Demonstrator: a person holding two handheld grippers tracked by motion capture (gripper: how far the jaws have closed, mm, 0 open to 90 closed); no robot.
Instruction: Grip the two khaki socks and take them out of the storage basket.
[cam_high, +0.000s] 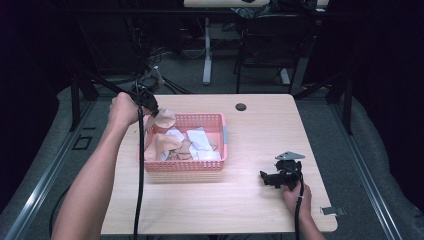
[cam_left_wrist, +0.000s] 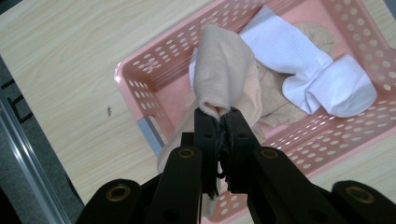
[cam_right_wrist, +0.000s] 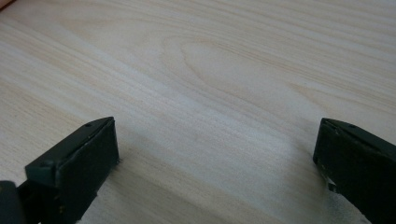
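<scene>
Here, beige sock (cam_left_wrist: 224, 74) pinched in left hand-held gripper (cam_left_wrist: 219, 122), above basket (cam_left_wrist: 140, 84)

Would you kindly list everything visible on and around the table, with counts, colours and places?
Table: one, light wood, centre; small dark round hole near its far edge.
Basket: one, pink, perforated, on the table's left half.
Beige sock: one, pinched at one end, hanging over the basket's left part.
White socks: at least two, lying in the basket.
Other beige socks: several, in the basket; exact count unclear.
Desk and chair: dark, behind the table.
Left gripper: black, shut on the beige sock.
Right gripper: black, jaws wide apart, resting on the table's right side.
</scene>
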